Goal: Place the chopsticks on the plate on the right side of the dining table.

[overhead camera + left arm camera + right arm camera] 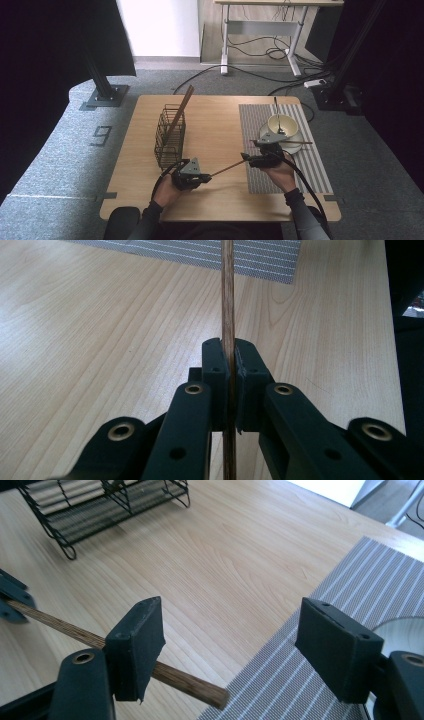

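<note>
My left gripper (204, 176) (228, 357) is shut on a brown wooden chopstick (227, 168) (228, 300), which slants up and to the right from its jaws. The stick's free end (185, 681) reaches into my right gripper (248, 158) (240, 640). That gripper stands open; the stick lies by one jaw and the other jaw is well clear of it. In the right gripper view the left gripper (12, 600) shows at the far left edge, holding the stick's other end.
A black wire basket (169, 136) (100, 510) stands left of centre with a chopstick (181, 111) leaning in it. On the striped placemat (310, 165) (370, 575) sits a plate (300, 146) bearing a bowl (283, 125), a spoon (276, 112) and another chopstick (295, 142).
</note>
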`<act>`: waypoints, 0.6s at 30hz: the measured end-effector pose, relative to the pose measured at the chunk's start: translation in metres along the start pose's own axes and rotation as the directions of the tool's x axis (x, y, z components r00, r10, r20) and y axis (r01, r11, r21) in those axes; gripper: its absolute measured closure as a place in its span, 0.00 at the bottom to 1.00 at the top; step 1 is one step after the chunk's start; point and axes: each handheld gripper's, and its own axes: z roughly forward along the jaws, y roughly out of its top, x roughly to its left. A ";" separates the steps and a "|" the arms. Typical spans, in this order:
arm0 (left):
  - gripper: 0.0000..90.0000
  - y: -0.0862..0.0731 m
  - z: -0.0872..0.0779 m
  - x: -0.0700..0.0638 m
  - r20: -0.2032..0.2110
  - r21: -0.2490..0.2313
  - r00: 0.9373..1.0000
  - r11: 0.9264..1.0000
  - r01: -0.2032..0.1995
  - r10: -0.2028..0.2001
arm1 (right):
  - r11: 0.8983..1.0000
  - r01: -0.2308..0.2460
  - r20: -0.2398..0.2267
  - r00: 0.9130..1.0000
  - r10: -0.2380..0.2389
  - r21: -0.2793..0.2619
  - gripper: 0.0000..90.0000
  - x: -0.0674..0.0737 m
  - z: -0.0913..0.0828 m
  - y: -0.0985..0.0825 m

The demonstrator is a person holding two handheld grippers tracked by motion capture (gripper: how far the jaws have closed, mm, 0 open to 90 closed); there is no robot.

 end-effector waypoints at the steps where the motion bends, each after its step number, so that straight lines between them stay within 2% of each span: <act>1: 0.95 0.000 0.000 0.000 0.000 -0.002 1.000 1.000 0.001 -0.001 | 1.000 0.000 0.005 1.000 0.000 0.004 0.30 -0.001 0.001 -0.001; 6: 0.94 0.000 -0.002 0.001 0.003 -0.008 1.000 1.000 0.001 -0.001 | 0.999 -0.007 0.009 1.000 0.006 0.036 0.31 -0.007 0.007 -0.009; 11: 0.95 0.000 -0.001 0.000 0.011 0.008 1.000 1.000 -0.007 0.007 | 0.997 -0.011 0.000 1.000 0.011 0.071 0.31 -0.011 0.013 -0.014; 14: 0.95 -0.001 0.001 0.000 0.019 0.021 1.000 1.000 -0.013 0.013 | 0.998 -0.014 -0.013 1.000 0.014 0.069 0.31 -0.011 0.010 -0.013; 18: 0.95 -0.001 0.003 0.000 0.032 0.041 0.999 0.999 -0.016 0.015 | 0.998 0.007 -0.046 0.999 -0.004 0.065 0.31 -0.011 0.004 -0.010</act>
